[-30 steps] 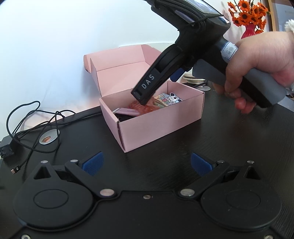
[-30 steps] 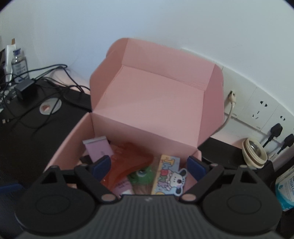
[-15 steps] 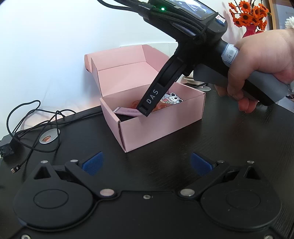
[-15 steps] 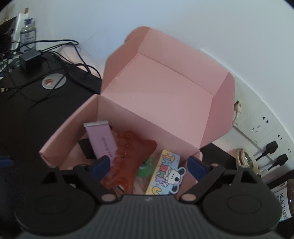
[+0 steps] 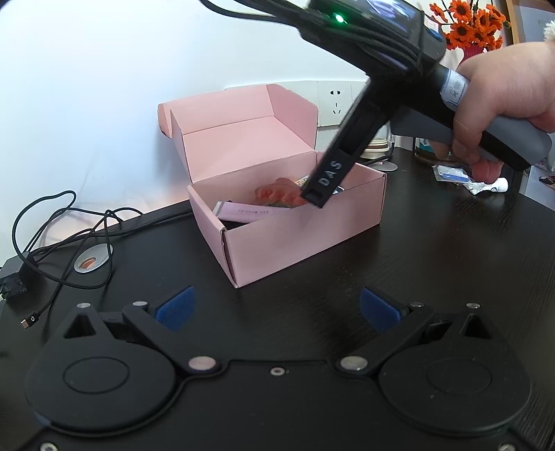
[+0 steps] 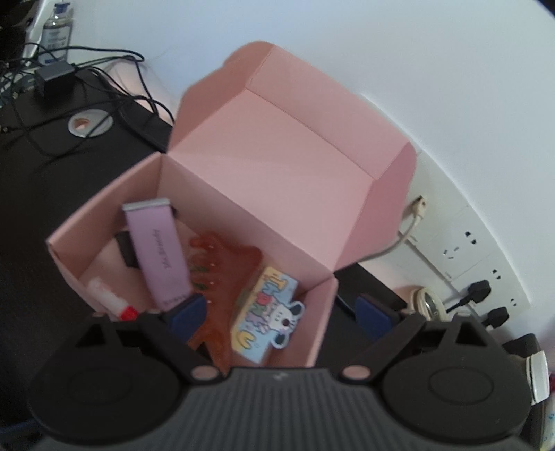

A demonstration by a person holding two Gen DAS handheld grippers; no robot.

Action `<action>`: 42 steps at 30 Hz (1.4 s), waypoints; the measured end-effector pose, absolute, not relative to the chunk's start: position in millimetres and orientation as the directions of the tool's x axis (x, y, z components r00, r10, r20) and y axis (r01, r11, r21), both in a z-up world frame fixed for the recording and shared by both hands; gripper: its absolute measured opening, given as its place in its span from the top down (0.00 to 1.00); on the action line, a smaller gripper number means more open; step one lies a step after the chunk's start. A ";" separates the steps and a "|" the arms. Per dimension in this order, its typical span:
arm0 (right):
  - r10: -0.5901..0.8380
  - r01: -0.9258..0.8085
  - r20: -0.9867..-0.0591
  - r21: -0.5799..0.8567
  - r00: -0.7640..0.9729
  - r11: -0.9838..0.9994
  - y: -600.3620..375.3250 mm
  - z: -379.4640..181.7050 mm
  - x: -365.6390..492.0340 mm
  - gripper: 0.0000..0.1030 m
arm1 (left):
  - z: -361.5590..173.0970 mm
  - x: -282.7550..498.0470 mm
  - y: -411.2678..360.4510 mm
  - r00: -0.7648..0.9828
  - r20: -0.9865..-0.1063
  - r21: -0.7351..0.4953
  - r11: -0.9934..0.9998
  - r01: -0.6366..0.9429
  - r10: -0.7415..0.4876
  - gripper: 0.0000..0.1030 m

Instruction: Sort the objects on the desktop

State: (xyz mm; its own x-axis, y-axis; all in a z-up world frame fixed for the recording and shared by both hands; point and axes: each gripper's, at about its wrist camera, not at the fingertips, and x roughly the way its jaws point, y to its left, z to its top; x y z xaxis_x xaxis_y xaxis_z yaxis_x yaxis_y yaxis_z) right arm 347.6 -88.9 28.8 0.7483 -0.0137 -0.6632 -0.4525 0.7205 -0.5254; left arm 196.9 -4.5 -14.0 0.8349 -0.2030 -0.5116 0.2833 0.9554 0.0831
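Note:
An open pink box (image 5: 298, 239) stands on the black desk, lid up against the wall. In the right wrist view the box (image 6: 104, 215) holds a lilac tube (image 6: 158, 256), an orange-brown hair claw (image 6: 222, 277), a cartoon dog card (image 6: 267, 315) and a small white stick with a red end (image 6: 107, 298). My right gripper (image 6: 281, 314) is open and empty, above the box's near right part. In the left wrist view its finger (image 5: 329, 177) hangs over the box. My left gripper (image 5: 275, 308) is open and empty, low over the desk in front of the box.
Black cables (image 5: 62, 229) and a round metal disc (image 5: 92, 260) lie left of the box. Wall sockets with plugs (image 6: 482, 288) and a tape roll (image 6: 426, 301) are behind it on the right. Small packets (image 5: 454, 173) and orange flowers (image 5: 468, 24) stand at far right.
My right gripper has lifted and drawn back out of the box, still open. The box and its contents stay put. My left gripper has not moved.

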 end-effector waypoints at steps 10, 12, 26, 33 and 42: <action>-0.019 -0.403 -0.643 -0.503 0.766 0.765 -102.1 29.8 351.6 0.09 | -13.7 195.9 -5.2 0.839 -0.506 0.091 0.955 0.282 -0.200 0.00; 0.026 -0.405 -0.642 -0.451 0.766 0.796 -102.1 36.5 349.8 0.09 | -13.6 195.7 -5.5 0.840 -0.505 0.093 0.955 0.281 -0.198 0.00; 0.048 -0.296 -0.673 -0.259 0.738 0.919 -117.8 23.8 378.5 0.07 | -13.1 196.8 -4.1 0.837 -0.512 0.087 0.957 0.276 -0.195 0.00; 0.058 -0.277 -0.682 -0.217 0.729 0.936 -125.9 22.3 379.8 0.04 | -13.7 196.5 -3.8 0.836 -0.514 0.088 0.958 0.274 -0.192 0.00; 0.106 -0.224 -0.644 -0.103 0.757 0.969 -151.7 30.1 359.3 0.01 | -15.2 199.2 -3.8 0.830 -0.527 0.088 0.960 0.265 -0.181 0.00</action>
